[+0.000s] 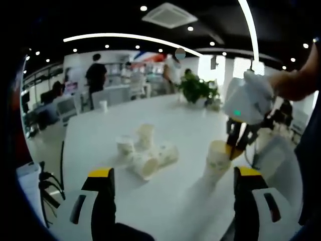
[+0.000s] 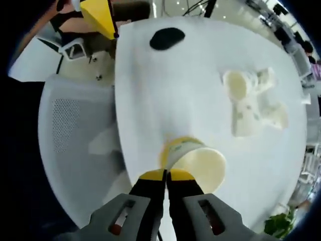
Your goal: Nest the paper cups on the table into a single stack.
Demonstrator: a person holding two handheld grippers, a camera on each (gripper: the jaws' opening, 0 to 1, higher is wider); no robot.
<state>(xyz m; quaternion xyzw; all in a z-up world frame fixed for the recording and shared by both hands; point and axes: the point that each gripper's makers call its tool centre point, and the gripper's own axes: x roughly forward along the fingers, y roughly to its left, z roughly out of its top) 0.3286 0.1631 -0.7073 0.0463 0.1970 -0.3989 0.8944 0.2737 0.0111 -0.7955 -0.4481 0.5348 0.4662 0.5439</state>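
Right gripper (image 2: 166,174) jaws clamping rim of cream paper cup stack (image 2: 196,160) standing on white counter (image 2: 150,90). Loose cream paper cups (image 1: 146,150) lying clustered nearby. Left gripper (image 1: 170,175) jaws standing apart, holding nothing.

cup (image 1: 216,161) on table (image 1: 175,125) | cup cluster (image 1: 145,150) to its left

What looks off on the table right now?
The loose paper cups aren't standing neatly: several lie tipped on their sides in a jumbled cluster mid-table. The right gripper pinches the rim of a separate cup, apart from the cluster. No spill or damage visible.
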